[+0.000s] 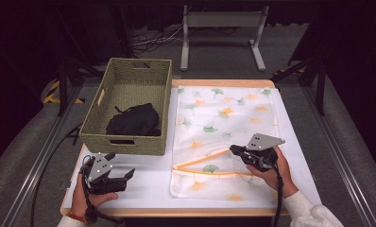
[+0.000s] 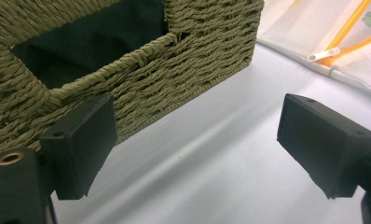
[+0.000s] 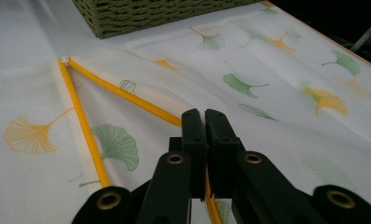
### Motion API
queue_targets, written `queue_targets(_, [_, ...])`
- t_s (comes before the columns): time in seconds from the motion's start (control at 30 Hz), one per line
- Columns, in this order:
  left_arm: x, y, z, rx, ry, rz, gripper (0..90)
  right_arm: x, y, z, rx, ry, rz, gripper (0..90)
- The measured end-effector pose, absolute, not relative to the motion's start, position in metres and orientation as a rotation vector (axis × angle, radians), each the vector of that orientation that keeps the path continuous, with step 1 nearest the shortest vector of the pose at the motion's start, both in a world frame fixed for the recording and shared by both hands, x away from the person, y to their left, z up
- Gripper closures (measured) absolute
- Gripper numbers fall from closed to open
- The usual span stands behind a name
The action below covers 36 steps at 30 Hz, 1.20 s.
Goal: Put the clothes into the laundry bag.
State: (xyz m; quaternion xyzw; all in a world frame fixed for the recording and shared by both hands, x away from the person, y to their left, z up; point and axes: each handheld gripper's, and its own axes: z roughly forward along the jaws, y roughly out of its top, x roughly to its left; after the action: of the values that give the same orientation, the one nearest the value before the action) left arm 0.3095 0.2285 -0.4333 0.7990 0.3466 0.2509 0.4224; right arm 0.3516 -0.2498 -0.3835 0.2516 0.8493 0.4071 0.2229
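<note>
The right hand-held gripper (image 1: 234,150) pinches the upper orange zipper edge (image 3: 127,95) of the leaf-printed mesh bag (image 1: 224,123), which lies flat on the counter (image 1: 148,182). The left hand-held gripper (image 1: 128,177) rests wide apart and empty at the near left, just before the woven basket (image 1: 94,120) holding a black cloth (image 1: 134,120).

Coarse woven rope basket (image 1: 129,101), rough, olive. Soft matt black cloth (image 1: 133,120) inside. Thin, semi-sheer mesh laundry bag (image 1: 224,123), ginkgo-printed, with smooth orange zipper (image 3: 123,95). Matt black plastic jaws, brass-toned rivets. Smooth white desk (image 2: 211,158), pale wood edge.
</note>
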Motion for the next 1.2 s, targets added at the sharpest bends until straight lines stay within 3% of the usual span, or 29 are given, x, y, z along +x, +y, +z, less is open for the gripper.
queue_targets(1.2, [0.309, 0.229, -0.434, 2.006, 0.86, 0.608, 12.7, 0.355, -0.23, -0.35, 0.627, 2.238, 1.196, 88.4])
